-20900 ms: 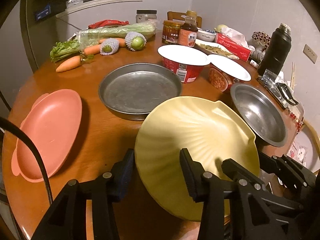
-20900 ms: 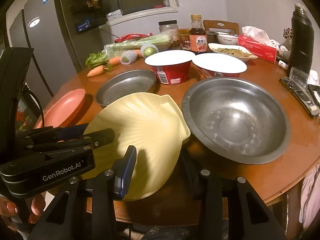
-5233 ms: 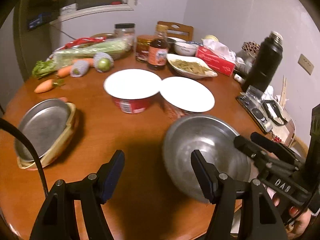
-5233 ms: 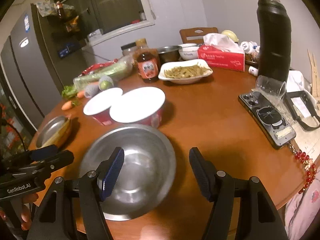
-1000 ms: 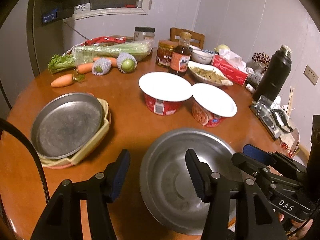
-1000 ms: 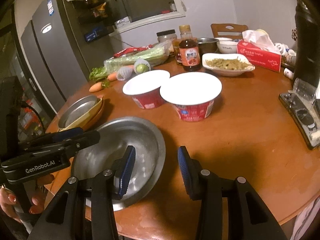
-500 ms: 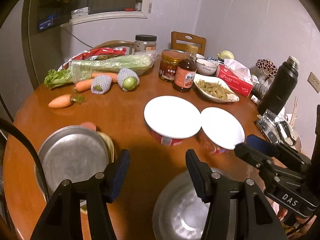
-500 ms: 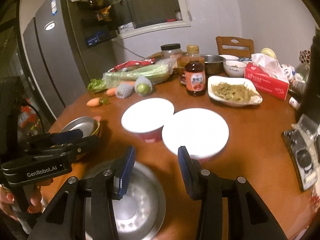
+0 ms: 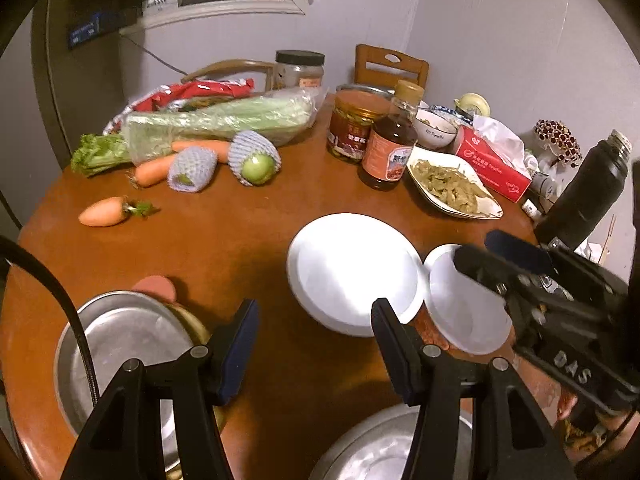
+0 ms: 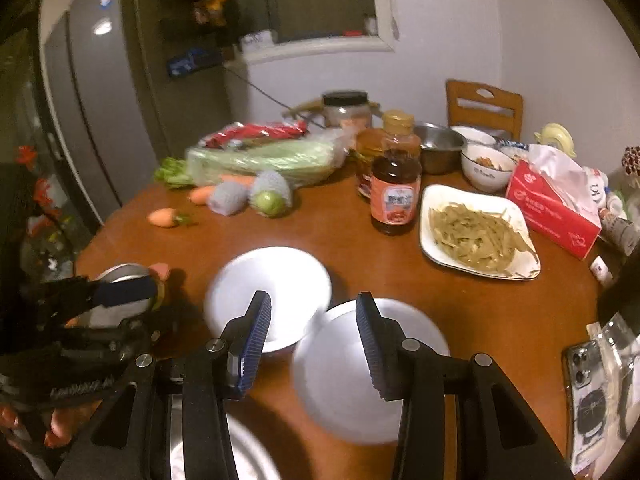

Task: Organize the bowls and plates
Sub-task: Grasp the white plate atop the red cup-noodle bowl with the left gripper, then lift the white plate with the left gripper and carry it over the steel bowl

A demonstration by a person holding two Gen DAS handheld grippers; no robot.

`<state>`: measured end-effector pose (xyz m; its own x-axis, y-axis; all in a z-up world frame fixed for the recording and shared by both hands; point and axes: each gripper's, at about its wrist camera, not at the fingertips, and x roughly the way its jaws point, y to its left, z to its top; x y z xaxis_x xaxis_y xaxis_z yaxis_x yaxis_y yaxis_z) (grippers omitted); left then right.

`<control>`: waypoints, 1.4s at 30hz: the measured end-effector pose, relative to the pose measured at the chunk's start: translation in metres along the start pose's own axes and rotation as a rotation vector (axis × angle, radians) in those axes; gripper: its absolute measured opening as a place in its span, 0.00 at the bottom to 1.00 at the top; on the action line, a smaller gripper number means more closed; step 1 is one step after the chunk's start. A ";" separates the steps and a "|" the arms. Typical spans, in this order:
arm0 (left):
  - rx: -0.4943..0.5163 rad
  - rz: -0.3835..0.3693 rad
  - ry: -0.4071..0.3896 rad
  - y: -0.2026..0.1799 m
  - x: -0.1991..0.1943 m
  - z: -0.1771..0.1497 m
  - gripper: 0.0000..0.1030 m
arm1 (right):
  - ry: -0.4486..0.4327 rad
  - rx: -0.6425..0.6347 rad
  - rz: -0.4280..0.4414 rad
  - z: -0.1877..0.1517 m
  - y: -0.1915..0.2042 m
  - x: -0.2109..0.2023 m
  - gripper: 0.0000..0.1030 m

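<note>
A steel bowl (image 9: 372, 452) rests at the near table edge, below both grippers, and shows again at the bottom of the right wrist view (image 10: 240, 460). To the left, a steel plate (image 9: 120, 344) lies stacked on a yellow plate (image 9: 196, 324) and a pink plate (image 9: 154, 284). Two white-lidded noodle bowls (image 9: 352, 272) (image 9: 468, 308) stand mid-table. My left gripper (image 9: 316, 344) is open and empty, above bare table between the stack and the noodle bowls. My right gripper (image 10: 314, 340) is open and empty over the noodle bowls (image 10: 268, 292) (image 10: 340, 380).
Carrots (image 9: 102, 212), bagged celery (image 9: 216, 120) and netted fruit (image 9: 256, 164) lie at the back left. A sauce bottle (image 9: 386, 148), a jar (image 9: 352, 128), a dish of green beans (image 9: 452, 190), a tissue box (image 9: 492, 168) and a black flask (image 9: 580, 196) crowd the back right. A phone (image 10: 592, 396) lies near the right edge.
Both grippers have lifted and moved away from the steel bowl, which slid to the bottom of both views. The noodle bowls now sit under the right gripper's fingers.
</note>
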<state>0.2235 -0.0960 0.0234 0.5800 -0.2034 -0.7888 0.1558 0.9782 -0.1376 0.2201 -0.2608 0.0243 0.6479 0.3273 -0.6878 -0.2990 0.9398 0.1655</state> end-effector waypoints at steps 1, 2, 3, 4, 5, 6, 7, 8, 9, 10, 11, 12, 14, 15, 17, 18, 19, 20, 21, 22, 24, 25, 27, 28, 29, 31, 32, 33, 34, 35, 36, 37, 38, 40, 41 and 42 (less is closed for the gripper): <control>0.001 -0.003 0.010 -0.001 0.004 0.001 0.56 | 0.002 -0.003 0.001 0.003 -0.002 0.004 0.44; 0.006 -0.003 0.024 -0.003 0.010 0.004 0.56 | 0.007 -0.005 -0.003 0.007 -0.003 0.008 0.44; 0.010 0.002 0.034 -0.004 0.013 0.005 0.56 | 0.018 -0.013 -0.009 0.011 -0.004 0.012 0.44; 0.009 0.012 0.043 -0.004 0.017 0.007 0.56 | 0.020 -0.025 -0.006 0.014 -0.004 0.015 0.44; 0.004 0.019 0.050 -0.004 0.021 0.009 0.56 | 0.019 -0.036 -0.001 0.018 -0.005 0.019 0.44; -0.003 0.024 0.055 -0.003 0.024 0.009 0.56 | 0.028 -0.046 0.002 0.021 -0.005 0.024 0.44; -0.011 0.022 0.061 -0.002 0.026 0.010 0.56 | 0.045 -0.049 0.008 0.024 -0.006 0.031 0.44; -0.015 0.018 0.069 0.000 0.029 0.010 0.56 | 0.058 -0.050 0.010 0.026 -0.007 0.037 0.44; -0.020 0.018 0.074 0.002 0.031 0.011 0.56 | 0.071 -0.054 0.008 0.028 -0.007 0.043 0.44; -0.026 0.028 0.081 0.004 0.033 0.012 0.56 | 0.085 -0.063 0.009 0.029 -0.007 0.050 0.44; -0.030 0.036 0.084 0.006 0.034 0.013 0.56 | 0.099 -0.071 0.008 0.028 -0.005 0.056 0.44; -0.032 0.041 0.089 0.007 0.036 0.013 0.56 | 0.118 -0.075 0.008 0.028 -0.004 0.062 0.44; -0.046 0.037 0.103 0.010 0.040 0.014 0.56 | 0.136 -0.084 0.025 0.027 -0.002 0.069 0.44; -0.049 0.028 0.104 0.011 0.040 0.014 0.56 | 0.147 -0.084 0.033 0.026 -0.001 0.072 0.44; -0.049 0.032 0.110 0.012 0.043 0.015 0.56 | 0.167 -0.090 0.031 0.025 0.002 0.080 0.44; -0.050 0.038 0.116 0.013 0.045 0.015 0.56 | 0.172 -0.097 0.028 0.025 0.003 0.081 0.44; -0.056 0.043 0.120 0.013 0.046 0.015 0.56 | 0.172 -0.110 0.025 0.024 0.005 0.082 0.43; -0.059 0.046 0.125 0.014 0.047 0.015 0.56 | 0.176 -0.122 0.026 0.023 0.006 0.084 0.42; -0.058 0.048 0.129 0.013 0.048 0.014 0.56 | 0.185 -0.128 0.019 0.022 0.007 0.086 0.40; -0.060 0.048 0.129 0.013 0.049 0.014 0.56 | 0.190 -0.133 0.014 0.022 0.007 0.088 0.39; -0.059 0.034 0.137 0.013 0.051 0.013 0.55 | 0.199 -0.140 0.008 0.020 0.008 0.091 0.37; -0.060 0.035 0.140 0.013 0.053 0.013 0.55 | 0.201 -0.142 0.013 0.020 0.009 0.092 0.34; -0.055 0.025 0.151 0.012 0.057 0.012 0.53 | 0.211 -0.148 0.018 0.019 0.010 0.095 0.30; -0.056 0.012 0.155 0.012 0.058 0.012 0.52 | 0.216 -0.152 0.019 0.018 0.010 0.096 0.29; -0.058 -0.002 0.160 0.012 0.060 0.011 0.51 | 0.219 -0.151 0.023 0.017 0.009 0.097 0.28; -0.058 -0.023 0.166 0.011 0.061 0.010 0.48 | 0.216 -0.141 0.027 0.016 0.007 0.098 0.28; -0.055 -0.030 0.162 0.010 0.061 0.010 0.47 | 0.215 -0.135 0.030 0.016 0.006 0.098 0.28; -0.052 -0.035 0.160 0.010 0.061 0.009 0.44 | 0.215 -0.131 0.028 0.016 0.006 0.098 0.28; -0.052 -0.042 0.160 0.010 0.061 0.009 0.42 | 0.215 -0.134 0.026 0.016 0.007 0.097 0.28; -0.052 -0.048 0.160 0.010 0.062 0.009 0.41 | 0.214 -0.136 0.028 0.016 0.008 0.097 0.27; -0.050 -0.052 0.161 0.010 0.062 0.010 0.39 | 0.216 -0.133 0.036 0.016 0.008 0.098 0.27; -0.052 -0.058 0.163 0.010 0.063 0.010 0.35 | 0.218 -0.125 0.046 0.016 0.007 0.098 0.27; -0.053 -0.077 0.166 0.009 0.064 0.009 0.31 | 0.216 -0.122 0.050 0.015 0.007 0.098 0.27; -0.053 -0.075 0.161 0.008 0.064 0.009 0.29 | 0.215 -0.117 0.059 0.014 0.008 0.097 0.27; -0.051 -0.075 0.160 0.008 0.064 0.009 0.29 | 0.215 -0.116 0.055 0.014 0.009 0.097 0.27; -0.054 -0.078 0.161 0.008 0.064 0.009 0.29 | 0.215 -0.118 0.049 0.014 0.009 0.097 0.27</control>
<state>0.2690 -0.1012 -0.0230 0.4317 -0.2736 -0.8595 0.1501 0.9614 -0.2306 0.2896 -0.2189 -0.0310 0.4701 0.3321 -0.8177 -0.4148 0.9009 0.1274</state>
